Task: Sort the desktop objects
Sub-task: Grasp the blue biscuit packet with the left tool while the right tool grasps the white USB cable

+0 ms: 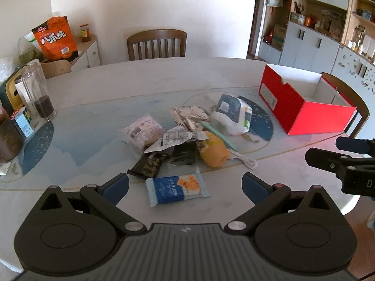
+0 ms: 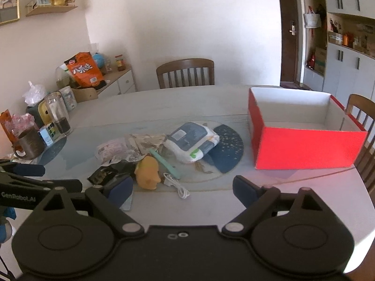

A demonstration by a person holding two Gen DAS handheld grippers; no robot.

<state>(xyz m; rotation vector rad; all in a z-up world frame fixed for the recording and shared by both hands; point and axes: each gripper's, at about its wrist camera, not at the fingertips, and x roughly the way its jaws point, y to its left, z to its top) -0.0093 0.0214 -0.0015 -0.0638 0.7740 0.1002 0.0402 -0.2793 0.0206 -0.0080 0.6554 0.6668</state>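
A pile of small items lies mid-table: a blue snack packet (image 1: 177, 189), black sachets (image 1: 150, 164), a pink-white wrapped bun (image 1: 144, 132), a yellow toy (image 1: 213, 152), a teal pen (image 1: 219, 135), a white cable (image 1: 246, 160) and a wet-wipes pack (image 1: 234, 113). My left gripper (image 1: 185, 188) is open, its fingers on either side of the blue packet and just short of it. My right gripper (image 2: 182, 189) is open and empty, near the yellow toy (image 2: 148, 169) and cable (image 2: 177, 186). An empty red box (image 2: 304, 148) stands to the right.
A glass jar (image 1: 38, 93), a puzzle cube (image 1: 22, 119) and a brown jar (image 1: 8, 138) stand at the table's left edge. Wooden chairs (image 1: 157, 44) stand behind the table and at the right. A cabinet with an orange bag (image 1: 56, 37) is at the back left.
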